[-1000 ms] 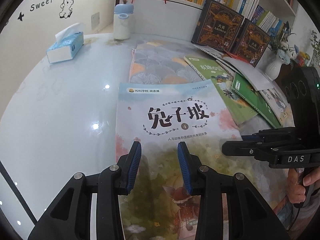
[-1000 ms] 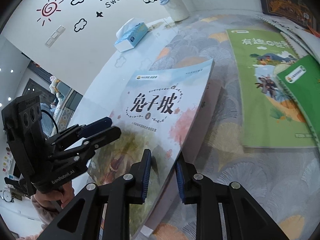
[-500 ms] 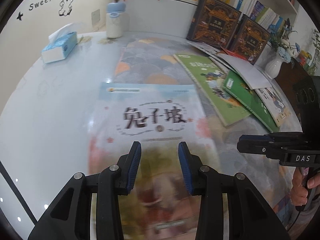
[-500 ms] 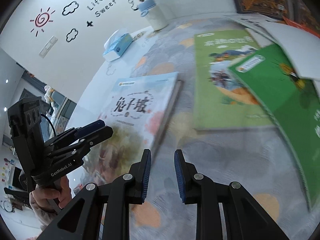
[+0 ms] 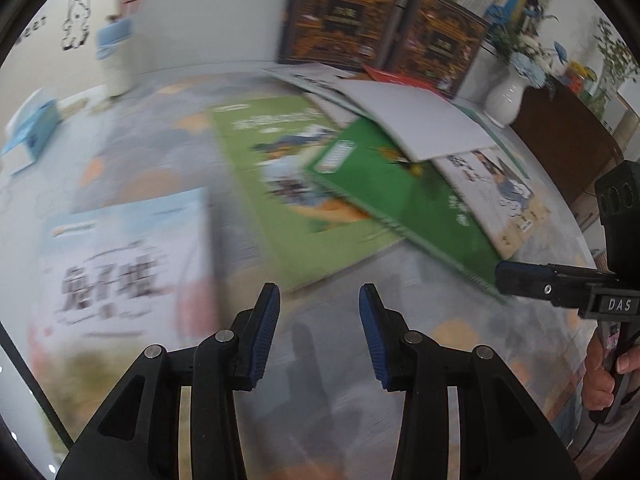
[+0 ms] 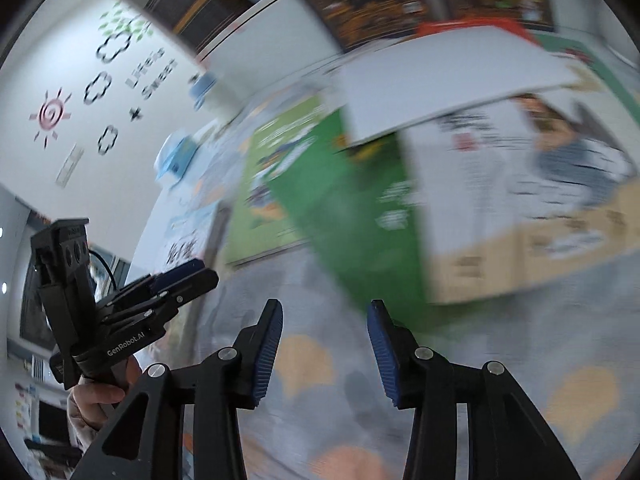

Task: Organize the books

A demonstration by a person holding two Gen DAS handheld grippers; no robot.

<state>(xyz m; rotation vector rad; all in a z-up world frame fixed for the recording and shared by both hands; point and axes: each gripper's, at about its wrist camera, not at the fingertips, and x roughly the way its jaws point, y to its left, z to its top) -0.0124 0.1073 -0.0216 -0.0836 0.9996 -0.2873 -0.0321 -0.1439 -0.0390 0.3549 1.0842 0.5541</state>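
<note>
The pale picture book [image 5: 124, 264], with dark Chinese lettering on a light blue and pink cover, lies flat on the tabletop [image 5: 440, 332], just left of the light green book [image 5: 280, 168]. A darker green book [image 5: 400, 200] overlaps that one's right side, with a white sheet [image 5: 408, 116] on top. The left tongs [image 5: 319, 330] are opening, nothing between them. The right tongs [image 6: 325, 350] are opening too, empty above the patterned mat [image 6: 320, 400].

Both wrist cams look steeply down along their own fingers, close over the patterned tabletop [image 5: 460, 336]. Left view faces the bookshelf wall; right view is rolled, facing left. Shared: dark green book [image 5: 400, 200] [image 6: 360, 216], each other's gripper.
</note>
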